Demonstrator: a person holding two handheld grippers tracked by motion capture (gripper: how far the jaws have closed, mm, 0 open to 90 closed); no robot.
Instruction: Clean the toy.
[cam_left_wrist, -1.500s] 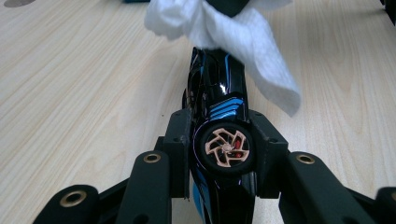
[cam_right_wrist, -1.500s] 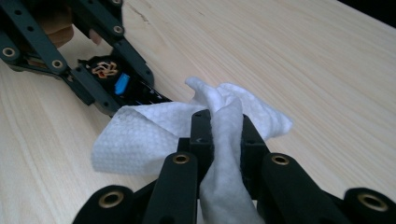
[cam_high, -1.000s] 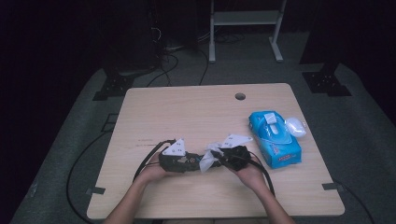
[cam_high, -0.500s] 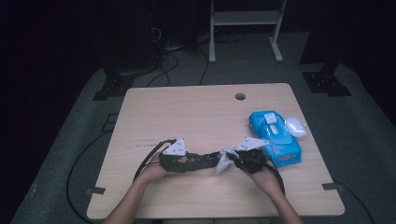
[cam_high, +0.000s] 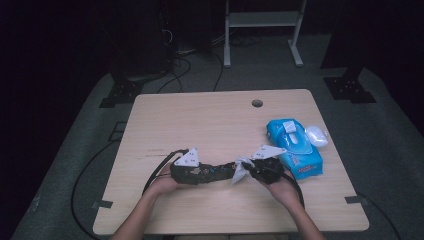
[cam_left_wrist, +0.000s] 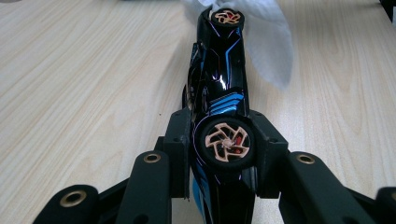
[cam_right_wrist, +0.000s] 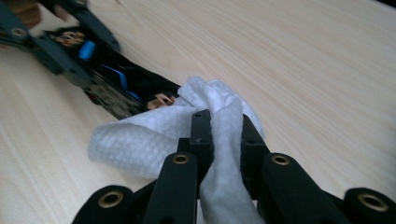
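Holding the black toy car (cam_left_wrist: 219, 88) on its side above the pale wooden table (cam_high: 200, 120), we have our left hand-held gripper (cam_left_wrist: 223, 154) clamped across its rear end, the two black jaws pressed against the body on either side of a wheel with an orange spoked hub. The car is glossy black plastic with bright blue stripes, long and narrow, and its shine catches the light along the flank. Moving rightward, its far end meets the white wipe (cam_right_wrist: 196, 126), which touches the body beside the front wheel; the wipe is soft, crumpled and faintly quilted in texture, bunched into loose folds. Our right hand-held gripper (cam_right_wrist: 219, 135) is closed on that wipe, with the cloth pinched between the jaws and spilling out to the left and below. Farther right on the table lies the blue wipe pack (cam_high: 294, 147), soft-sided with its flap lid up, and a small white rounded object (cam_high: 316, 135) just beside it. We judge the cleaning to be under way but not finished: a wipe is out of the pack and at the nose of the car, while the long flank and rear look yet to be covered.
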